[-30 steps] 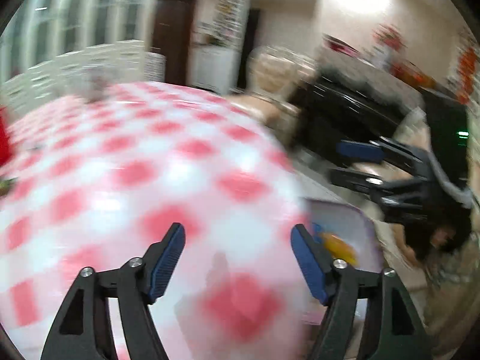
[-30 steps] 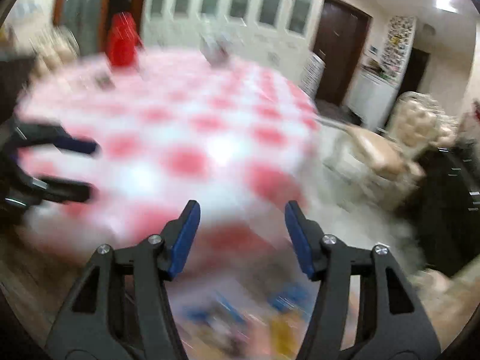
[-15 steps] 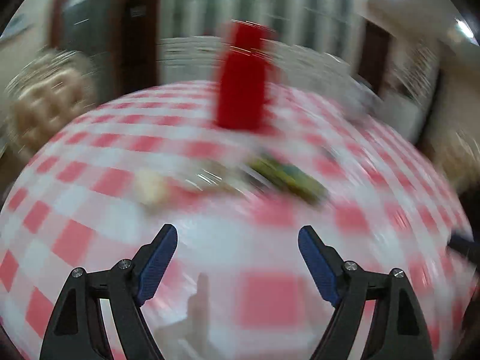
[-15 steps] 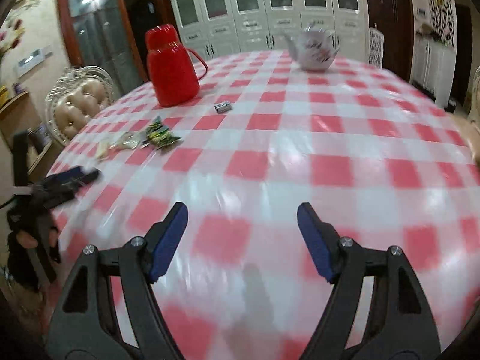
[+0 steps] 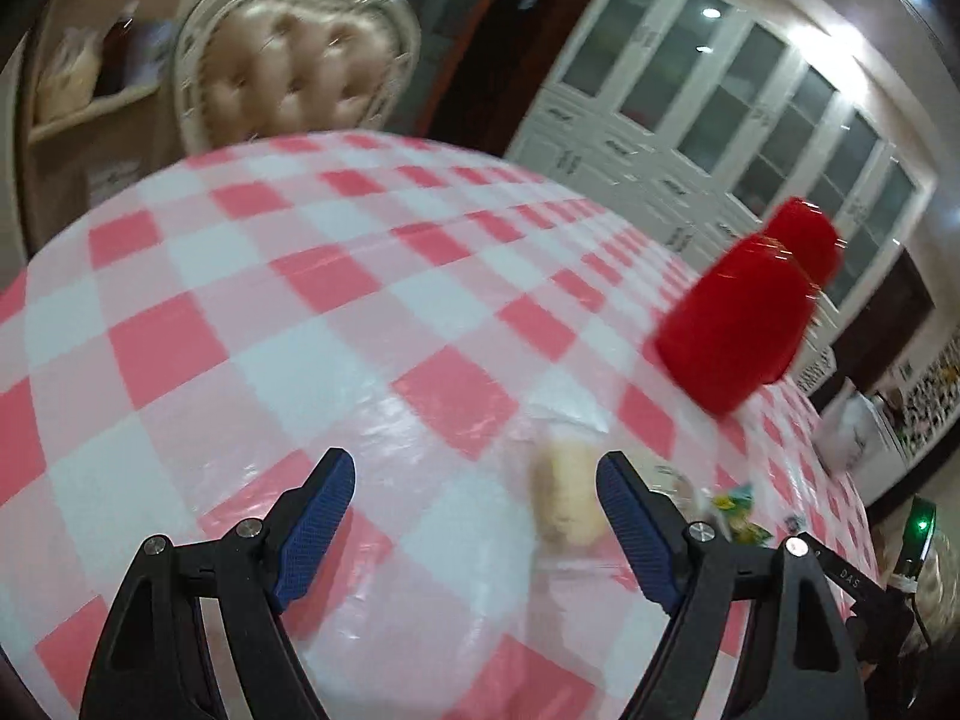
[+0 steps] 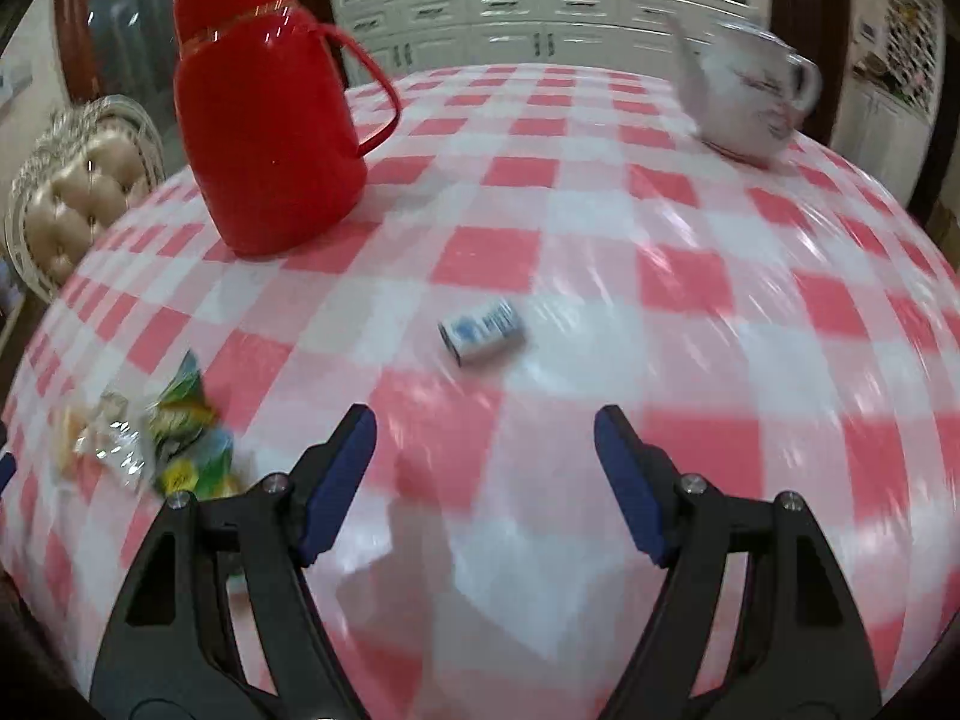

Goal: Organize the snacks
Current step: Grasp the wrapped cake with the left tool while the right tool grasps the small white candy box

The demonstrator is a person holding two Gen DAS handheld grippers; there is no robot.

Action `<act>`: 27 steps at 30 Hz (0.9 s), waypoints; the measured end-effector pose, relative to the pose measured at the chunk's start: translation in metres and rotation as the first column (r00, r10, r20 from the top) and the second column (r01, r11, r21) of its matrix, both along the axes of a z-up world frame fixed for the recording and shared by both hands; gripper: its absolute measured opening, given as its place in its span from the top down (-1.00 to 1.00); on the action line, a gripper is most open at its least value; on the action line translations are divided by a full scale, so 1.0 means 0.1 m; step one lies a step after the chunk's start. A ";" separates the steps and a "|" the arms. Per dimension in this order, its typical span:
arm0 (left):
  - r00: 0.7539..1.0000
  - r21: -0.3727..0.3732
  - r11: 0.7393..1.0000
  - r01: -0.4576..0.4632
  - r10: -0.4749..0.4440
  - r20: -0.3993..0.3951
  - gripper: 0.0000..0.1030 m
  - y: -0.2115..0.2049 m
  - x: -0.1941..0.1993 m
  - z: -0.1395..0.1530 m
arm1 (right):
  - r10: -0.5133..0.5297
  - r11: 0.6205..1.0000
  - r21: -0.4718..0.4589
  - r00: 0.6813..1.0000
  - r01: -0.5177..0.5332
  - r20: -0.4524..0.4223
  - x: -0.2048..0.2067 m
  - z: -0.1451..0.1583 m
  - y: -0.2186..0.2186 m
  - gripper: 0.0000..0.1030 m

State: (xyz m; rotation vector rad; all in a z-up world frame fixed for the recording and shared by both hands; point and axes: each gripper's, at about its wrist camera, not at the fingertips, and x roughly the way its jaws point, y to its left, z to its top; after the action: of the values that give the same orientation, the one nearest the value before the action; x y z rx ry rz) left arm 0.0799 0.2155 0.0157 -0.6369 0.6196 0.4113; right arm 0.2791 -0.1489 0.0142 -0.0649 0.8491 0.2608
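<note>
Snacks (image 6: 174,450) now lie near both open tools, unlike the tray earlier.

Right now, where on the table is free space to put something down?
Free: the checked cloth between the small blue-white packet and the white teapot, and in front of the right fingers. Crowded: the left edge, where snack wrappers lie below the red flask.

Glossy red plastic flask (image 6: 264,120) at ten o'clock; shiny plastic-covered check cloth (image 6: 600,312) on counter; glazed white teapot (image 6: 750,102); crinkly wrappers (image 6: 168,444).
</note>
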 end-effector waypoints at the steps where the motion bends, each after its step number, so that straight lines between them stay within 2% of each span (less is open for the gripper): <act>1: 1.000 -0.023 1.000 -0.005 0.005 -0.008 -0.63 0.03 0.00 -0.03 | 0.014 1.000 -0.015 1.000 -0.014 -0.009 0.09 -0.02 0.06 -0.50; 3: 1.000 -0.040 0.999 0.000 -0.001 -0.024 -0.62 0.04 0.03 -0.07 | 0.031 0.999 -0.036 0.999 -0.031 -0.019 0.22 -0.04 0.12 -0.49; 6: 0.999 0.003 1.000 0.014 -0.013 -0.048 -0.63 -0.02 0.08 -0.07 | 0.050 0.995 -0.082 0.998 -0.053 -0.045 0.38 -0.09 0.18 -0.35; 8: 0.997 0.039 0.999 0.033 -0.031 -0.064 -0.63 -0.09 0.07 -0.03 | 0.090 0.992 -0.090 0.995 -0.093 -0.040 0.39 -0.07 0.21 -0.03; 9: 0.996 0.054 0.997 0.047 -0.043 -0.074 -0.63 -0.12 0.09 -0.03 | 0.104 0.990 -0.095 0.994 -0.107 -0.034 0.36 -0.06 0.21 0.29; 12: 0.985 0.087 0.989 0.122 -0.110 -0.134 -0.62 -0.24 0.17 -0.06 | 0.114 0.986 -0.119 0.993 -0.115 -0.020 0.20 -0.03 0.20 0.30; 14: 0.975 0.101 0.981 0.166 -0.149 -0.164 -0.63 -0.33 0.21 -0.08 | 0.126 0.988 -0.091 0.992 -0.125 -0.004 0.00 0.00 0.14 0.30; 18: 0.952 0.214 0.941 0.261 -0.214 -0.217 -0.63 -0.60 0.28 -0.06 | 0.135 0.991 -0.025 0.991 -0.135 0.016 -0.45 0.09 0.04 0.30; 20: 0.941 0.216 0.930 0.296 -0.246 -0.231 -0.63 -0.65 0.31 -0.07 | 0.148 0.989 0.015 0.989 -0.148 0.024 -0.71 0.14 -0.01 0.30; 22: 0.938 0.187 0.938 0.293 -0.245 -0.244 -0.63 -0.61 0.34 -0.11 | 0.160 0.985 0.053 0.987 -0.162 0.032 -0.98 0.19 -0.05 0.30; 24: 0.942 0.169 0.942 0.291 -0.252 -0.220 -0.65 -0.55 0.40 -0.10 | 0.169 0.980 0.096 0.985 -0.173 0.043 -1.25 0.25 -0.10 0.30; 27: 0.943 0.168 0.942 0.291 -0.253 -0.216 -0.65 -0.54 0.50 -0.09 | 0.185 0.969 0.156 0.981 -0.192 0.055 -1.55 0.32 -0.12 0.30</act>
State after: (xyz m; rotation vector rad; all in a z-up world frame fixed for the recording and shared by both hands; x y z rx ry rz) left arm 0.1294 0.1619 0.0069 -0.3152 0.8279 0.2701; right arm 0.1243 -0.1610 0.0461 -0.0001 0.7803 0.5047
